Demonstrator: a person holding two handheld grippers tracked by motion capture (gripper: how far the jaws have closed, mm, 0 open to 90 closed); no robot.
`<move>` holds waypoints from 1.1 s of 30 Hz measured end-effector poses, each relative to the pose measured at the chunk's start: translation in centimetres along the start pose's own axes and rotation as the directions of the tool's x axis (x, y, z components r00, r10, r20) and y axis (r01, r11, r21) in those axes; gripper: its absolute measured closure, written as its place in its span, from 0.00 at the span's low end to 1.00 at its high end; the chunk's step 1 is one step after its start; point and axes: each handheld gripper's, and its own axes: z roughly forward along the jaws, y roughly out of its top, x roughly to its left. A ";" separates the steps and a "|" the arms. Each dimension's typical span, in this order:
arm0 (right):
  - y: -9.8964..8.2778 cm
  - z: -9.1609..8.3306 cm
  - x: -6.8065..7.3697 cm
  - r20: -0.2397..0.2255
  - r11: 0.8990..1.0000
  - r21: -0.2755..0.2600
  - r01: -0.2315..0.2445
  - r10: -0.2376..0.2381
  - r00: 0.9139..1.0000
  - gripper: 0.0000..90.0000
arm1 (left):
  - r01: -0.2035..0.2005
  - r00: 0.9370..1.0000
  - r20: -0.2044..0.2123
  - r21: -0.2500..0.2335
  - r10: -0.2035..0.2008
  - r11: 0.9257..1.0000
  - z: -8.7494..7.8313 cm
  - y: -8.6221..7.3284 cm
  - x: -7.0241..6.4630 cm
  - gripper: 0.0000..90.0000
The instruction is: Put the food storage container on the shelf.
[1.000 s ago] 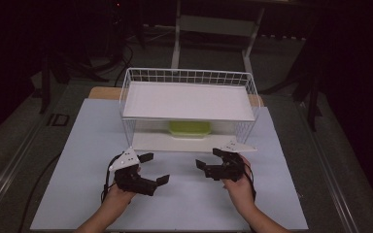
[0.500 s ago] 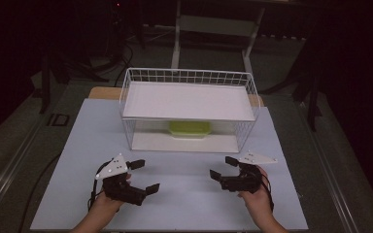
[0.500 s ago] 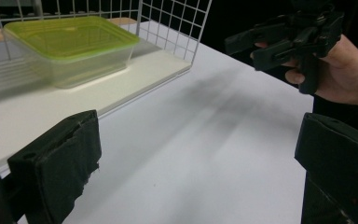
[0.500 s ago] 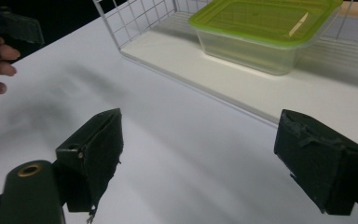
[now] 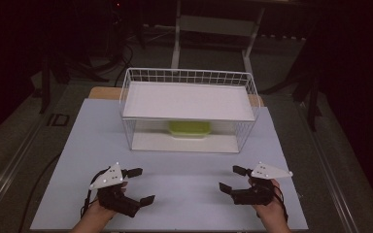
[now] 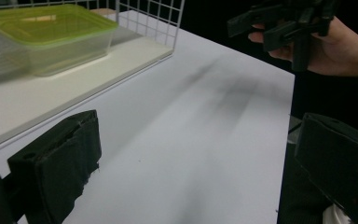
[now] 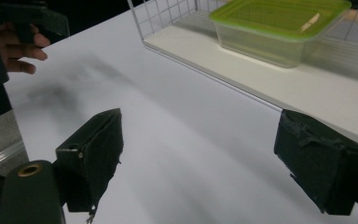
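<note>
On the white table (image 5: 184, 184): two handheld black two-jaw grippers, one white wire rack (image 5: 189, 109), one clear plastic container with a green lid (image 5: 190, 128). Left gripper (image 5: 138, 187) near the front edge, jaws wide apart, holding nothing. Right gripper (image 5: 230, 178) likewise, wide and empty. Container sits on the rack's lower shelf (under the white top board), well apart from both grippers.

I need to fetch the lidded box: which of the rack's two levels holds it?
The lower shelf: the green-lidded container sits there, under the bare upper shelf.
</note>
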 end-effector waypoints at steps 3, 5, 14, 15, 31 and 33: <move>-0.5 -0.4 -0.1 -0.013 1.000 -0.002 0.013 -0.013 1.000 0.17 | -0.020 1.000 0.000 -0.007 0.020 1.000 0.0 -0.1 -0.2 0.01; -0.7 -0.7 -0.3 -0.022 1.000 0.003 0.011 -0.011 1.000 0.17 | -0.020 1.000 0.007 -0.009 0.020 1.000 0.0 -0.2 -0.3 0.01; -2.0 -0.5 -1.4 -0.048 0.997 0.013 0.075 -0.074 0.996 0.17 | -0.023 0.999 0.034 -0.009 0.024 1.000 0.4 -0.7 -0.4 0.01; -2.2 -0.4 -1.5 -0.053 0.997 0.015 0.076 -0.075 0.996 0.17 | -0.019 0.999 0.039 -0.005 0.019 1.000 0.5 -0.8 -0.3 0.01; -3.3 0.4 -2.4 -0.040 0.995 0.071 0.074 -0.071 0.997 0.17 | -0.027 1.000 -0.016 -0.018 0.027 0.999 1.0 -2.1 0.4 0.01; -3.3 0.3 -2.6 -0.036 0.996 0.059 0.066 -0.064 0.997 0.17 | -0.035 0.999 -0.017 -0.015 0.035 0.999 1.2 -2.2 0.3 0.01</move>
